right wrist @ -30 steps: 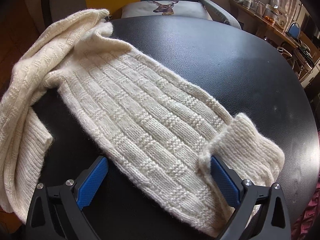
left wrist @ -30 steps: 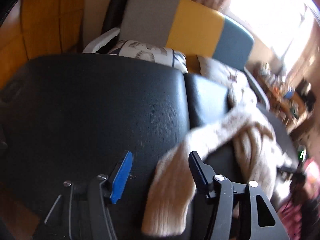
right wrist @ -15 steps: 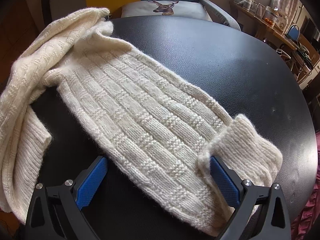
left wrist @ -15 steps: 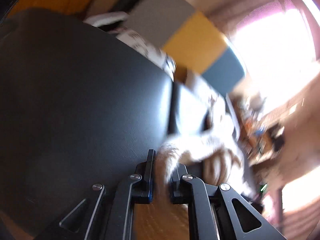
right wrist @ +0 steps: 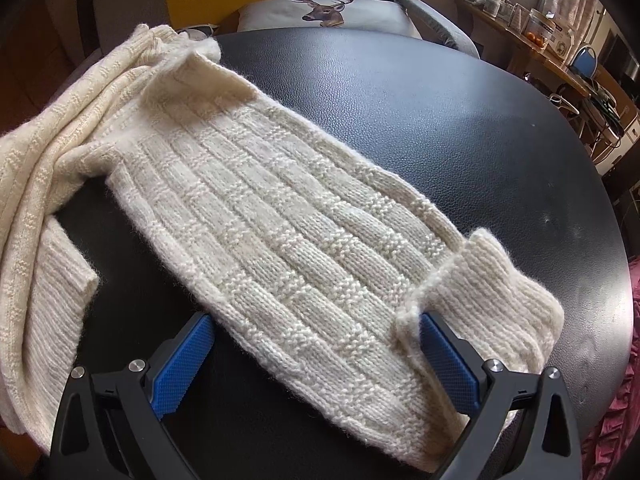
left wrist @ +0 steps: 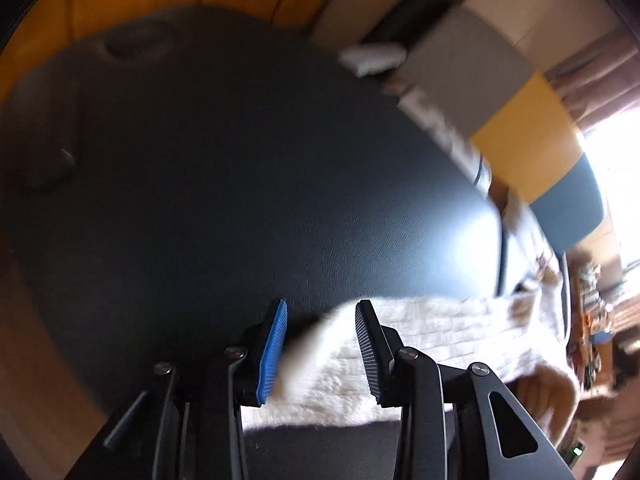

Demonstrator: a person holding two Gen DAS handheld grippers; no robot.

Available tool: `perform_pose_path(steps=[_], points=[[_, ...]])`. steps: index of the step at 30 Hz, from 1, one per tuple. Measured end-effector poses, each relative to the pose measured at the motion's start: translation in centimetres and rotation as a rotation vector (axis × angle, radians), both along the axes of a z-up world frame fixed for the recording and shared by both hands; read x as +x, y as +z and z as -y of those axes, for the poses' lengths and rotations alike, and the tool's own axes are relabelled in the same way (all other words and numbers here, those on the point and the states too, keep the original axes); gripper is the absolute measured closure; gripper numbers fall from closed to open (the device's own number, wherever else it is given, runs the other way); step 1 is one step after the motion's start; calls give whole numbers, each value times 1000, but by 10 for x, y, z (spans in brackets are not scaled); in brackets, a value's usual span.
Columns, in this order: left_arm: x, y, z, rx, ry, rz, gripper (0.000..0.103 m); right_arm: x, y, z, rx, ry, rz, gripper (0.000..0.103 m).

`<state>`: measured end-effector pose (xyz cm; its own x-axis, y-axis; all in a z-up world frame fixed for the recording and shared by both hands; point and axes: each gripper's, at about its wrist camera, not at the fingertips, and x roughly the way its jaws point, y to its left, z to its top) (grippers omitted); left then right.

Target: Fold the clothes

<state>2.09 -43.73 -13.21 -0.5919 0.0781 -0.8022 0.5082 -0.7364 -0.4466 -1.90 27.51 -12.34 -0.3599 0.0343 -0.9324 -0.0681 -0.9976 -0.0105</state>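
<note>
While the cream knit sweater (right wrist: 280, 216) lies spread on the black counter (right wrist: 460, 128), one long ribbed-and-checked panel runs diagonally toward the right hand-held gripper (right wrist: 316, 356), and its ribbed cuff (right wrist: 492, 304) is turned back at the near end. The rest is bunched at the far left edge, partly draped over it.

Right hand-held gripper: jaws wide apart, straddling the near end of the panel, gripping nothing.

Left hand-held gripper (left wrist: 320, 344): jaws apart, with a blurred end of the knit (left wrist: 420, 344) between them. They do not pinch it; whether the fabric touches a pad cannot be told through the blur.

Judgement: the piece is partly laid out and not yet a compact fold. For a clean fold, take both layers at the very edge, close fully before lifting, and move both ends together so the loose knit does not stretch or skew. Flatten the turned-back cuff, and pull the overhanging part onto the counter.

Containers: clear boxes sit on the far wooden shelf (right wrist: 520, 28); contents are too small to tell, apart from something orange.
</note>
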Motion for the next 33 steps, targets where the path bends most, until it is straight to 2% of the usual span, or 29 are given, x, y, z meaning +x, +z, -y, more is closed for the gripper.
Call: perform_pose_path(steps=[2, 4, 6, 7, 8, 9, 11, 12, 14, 15, 16, 17, 19, 21, 22, 23, 24, 26, 30, 33], points=[[2, 16, -33, 27, -145, -71, 51, 2, 2, 1, -1, 8, 0, 0], [3, 31, -77, 41, -309, -133, 49, 3, 9, 2, -12, 7, 5, 0], [4, 36, -139, 34, -507, -174, 45, 8, 26, 4, -71, 7, -45, 14], [2, 36, -171, 32, -595, -185, 43, 13, 36, 8, -128, 32, -83, 17], [3, 35, -202, 36, -677, -189, 43, 17, 46, 15, -183, 81, -122, 21], [0, 35, -236, 42, -756, -182, 43, 11, 47, 35, -194, 161, -147, 25], [-4, 26, -284, 14, -840, -158, 43, -12, 42, 80, -183, 341, -189, 35], [-6, 20, -300, -3, -863, -132, 43, -14, 37, 91, -174, 384, -187, 43], [-15, 9, -324, -49, -883, -89, 43, -14, 25, 104, -155, 434, -167, 50], [-15, 5, -334, -71, -867, -68, 43, -13, 19, 110, -146, 458, -156, 58], [-14, 0, -345, -93, -849, -46, 43, -13, 13, 117, -136, 483, -146, 62], [-17, -5, -343, -62, -841, -39, 43, -12, 7, 123, -127, 508, -135, 64], [-21, -12, -344, -19, -829, -21, 43, -11, -5, 136, -108, 558, -114, 64], [-15, -16, -342, -39, -819, 0, 43, -10, -17, 148, -88, 607, -92, 63], [-14, -18, -339, -17, -822, -2, 46, -10, -24, 155, -79, 632, -82, 63], [-13, -21, -337, 5, -825, -4, 67, -10, -30, 161, -69, 656, -71, 63], [-12, -24, -335, 24, -826, -8, 79, -9, -36, 167, -59, 681, -60, 63], [-9, -23, -325, 61, -791, -24, 97, -6, -43, 175, -30, 722, -49, 63], [1, -15, -297, 155, -716, -71, 96, 4, -39, 154, -17, 685, -15, 63], [6, -10, -279, 143, -680, -75, 96, 16, -35, 133, -3, 642, 22, 63]])
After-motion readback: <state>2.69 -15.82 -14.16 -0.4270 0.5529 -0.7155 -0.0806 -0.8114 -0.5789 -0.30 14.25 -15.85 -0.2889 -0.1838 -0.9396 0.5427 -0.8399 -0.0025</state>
